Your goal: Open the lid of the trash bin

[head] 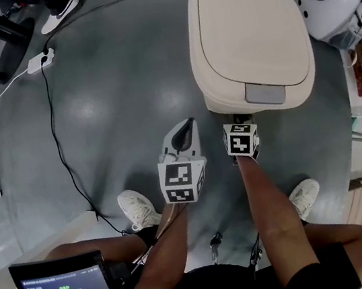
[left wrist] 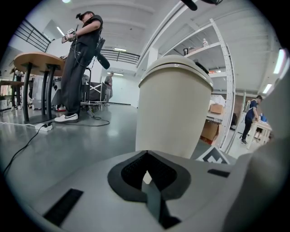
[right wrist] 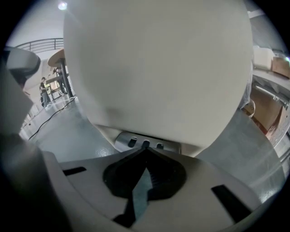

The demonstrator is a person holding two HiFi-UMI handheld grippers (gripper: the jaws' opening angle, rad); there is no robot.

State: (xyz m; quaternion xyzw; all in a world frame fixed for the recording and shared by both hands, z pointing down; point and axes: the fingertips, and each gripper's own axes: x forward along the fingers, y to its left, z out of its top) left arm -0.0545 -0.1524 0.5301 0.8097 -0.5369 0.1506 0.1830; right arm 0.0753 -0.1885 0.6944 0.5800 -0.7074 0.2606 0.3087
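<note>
A cream plastic trash bin [head: 225,103] is seen from above on a grey floor [head: 112,97], directly ahead of both tools. Its rounded lid [head: 251,27] is shut flat. A silver-grey pedal [head: 265,93] projects from the foot of the bin, on the side facing the tools.

The right tool [head: 240,123] is held low, and its jaws are brought together with nothing between them. In the right gripper view its closed tips are pointed straight at the pedal and lie just in front of it; whether they touch it cannot be told. Most of that view is filled by the bin's pale wall.

The left tool [head: 185,125] is held just left of the right tool, a little further back from the bin. Its jaws are also pressed together at the tips and nothing is gripped. In the left gripper view the bin is seen upright ahead of it and slightly to its right.

A black cable [head: 56,133] and a white power strip [head: 40,60] lie on the floor well to the left of the left tool. A standing person in dark clothes [left wrist: 79,68] is seen far beyond it.
</note>
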